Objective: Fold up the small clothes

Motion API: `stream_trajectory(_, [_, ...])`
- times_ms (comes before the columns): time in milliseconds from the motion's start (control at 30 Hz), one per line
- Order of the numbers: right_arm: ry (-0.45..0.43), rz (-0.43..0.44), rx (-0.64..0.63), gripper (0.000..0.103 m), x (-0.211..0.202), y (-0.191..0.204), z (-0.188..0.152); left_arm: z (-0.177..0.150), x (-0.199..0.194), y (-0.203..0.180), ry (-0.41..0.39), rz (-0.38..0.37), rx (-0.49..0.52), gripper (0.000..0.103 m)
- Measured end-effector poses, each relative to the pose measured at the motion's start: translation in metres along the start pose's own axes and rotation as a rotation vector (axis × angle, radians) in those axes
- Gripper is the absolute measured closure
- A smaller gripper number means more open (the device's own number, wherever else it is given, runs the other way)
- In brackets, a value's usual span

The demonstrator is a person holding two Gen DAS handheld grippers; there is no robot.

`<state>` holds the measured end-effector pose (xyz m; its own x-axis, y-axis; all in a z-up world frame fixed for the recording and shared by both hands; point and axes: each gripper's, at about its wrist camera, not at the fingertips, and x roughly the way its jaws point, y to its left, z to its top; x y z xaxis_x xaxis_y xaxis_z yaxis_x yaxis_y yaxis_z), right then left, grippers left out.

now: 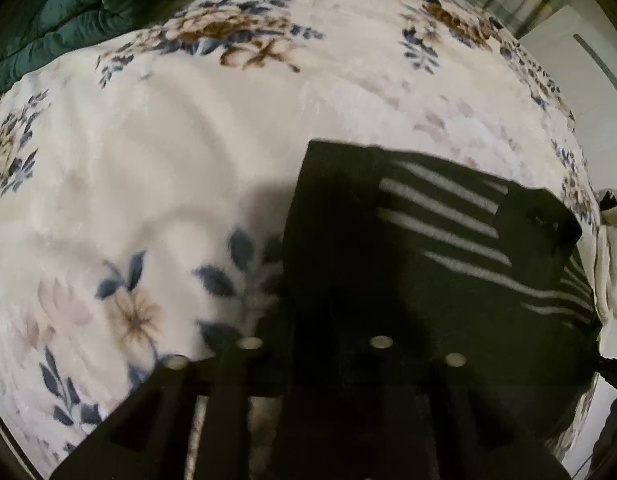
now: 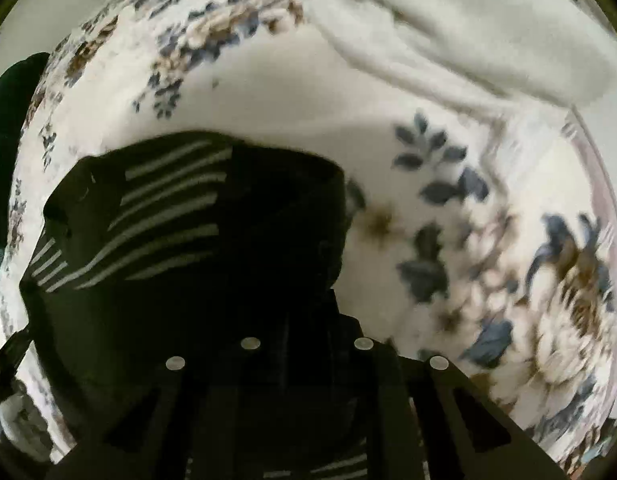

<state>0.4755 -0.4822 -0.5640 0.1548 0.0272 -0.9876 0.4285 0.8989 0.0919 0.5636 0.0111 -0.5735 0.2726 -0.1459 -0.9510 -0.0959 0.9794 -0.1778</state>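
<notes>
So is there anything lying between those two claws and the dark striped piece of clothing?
Nothing visible. The black striped garment lies on the floral blanket, and both the left gripper and right gripper are already right at it. Whether either has pinched the cloth is too dark to tell. The white fleece lies off to the side.

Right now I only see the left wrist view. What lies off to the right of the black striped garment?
Observer: A bunched white fleece lies on the bedspread, beyond the garment and to its right.
Operator: Where are the right tongs?
Observer: The right tongs are over the garment's right edge. It is too dark to tell whether they are shut.
Operator: Anything under them?
Observer: Yes, striped cloth shows between their arms.
</notes>
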Motion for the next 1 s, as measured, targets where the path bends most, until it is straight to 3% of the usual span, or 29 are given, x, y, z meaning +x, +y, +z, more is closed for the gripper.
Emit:
stream_trajectory(67, [0.062, -0.022, -0.017, 0.082, 0.012, 0.004, 0.002, -0.003, -0.005, 0.003, 0.019, 0.037, -0.001, 0.038])
stream_trajectory(100, [0.068, -0.018, -0.017, 0.079, 0.013, 0.005, 0.003, -0.006, -0.01, 0.004, 0.007, 0.037, -0.002, 0.036])
stream_trajectory(133, [0.072, -0.011, -0.014, 0.069, 0.01, 0.007, 0.004, -0.01, -0.021, 0.005, -0.028, 0.036, 0.003, 0.034])
stream_trajectory(167, [0.069, 0.001, -0.008, 0.05, 0.004, 0.007, 0.003, -0.013, -0.028, 0.005, -0.05, 0.044, 0.011, 0.029])
stream_trajectory(200, [0.056, 0.022, 0.0, 0.041, -0.006, 0.006, -0.001, -0.017, -0.042, 0.002, -0.085, 0.064, 0.029, 0.025])
stream_trajectory(267, [0.041, 0.036, -0.001, 0.025, -0.025, -0.004, -0.009, -0.024, -0.064, -0.005, -0.135, 0.08, 0.045, 0.001])
stream_trajectory(433, [0.044, 0.077, -0.023, 0.013, -0.075, -0.017, -0.042, -0.049, -0.11, -0.029, -0.217, 0.109, 0.066, 0.0])
stream_trajectory(567, [0.057, 0.099, -0.067, 0.013, -0.128, -0.073, -0.085, -0.096, -0.145, -0.074, -0.242, 0.116, 0.109, 0.0])
stream_trajectory(667, [0.084, 0.112, -0.103, 0.013, -0.152, -0.116, -0.11, -0.158, -0.162, -0.129, -0.219, 0.072, 0.196, 0.0])
stream_trajectory(767, [0.13, 0.13, -0.135, 0.013, -0.156, -0.152, -0.119, -0.227, -0.158, -0.185, -0.128, 0.029, 0.262, 0.0])
stream_trajectory(933, [0.197, 0.118, -0.184, 0.013, -0.14, -0.21, -0.112, -0.363, -0.107, -0.28, 0.157, -0.032, 0.348, 0.0])
stream_trajectory(1000, [0.221, 0.124, -0.205, 0.013, -0.13, -0.231, -0.104, -0.4, -0.087, -0.303, 0.239, -0.049, 0.387, 0.004])
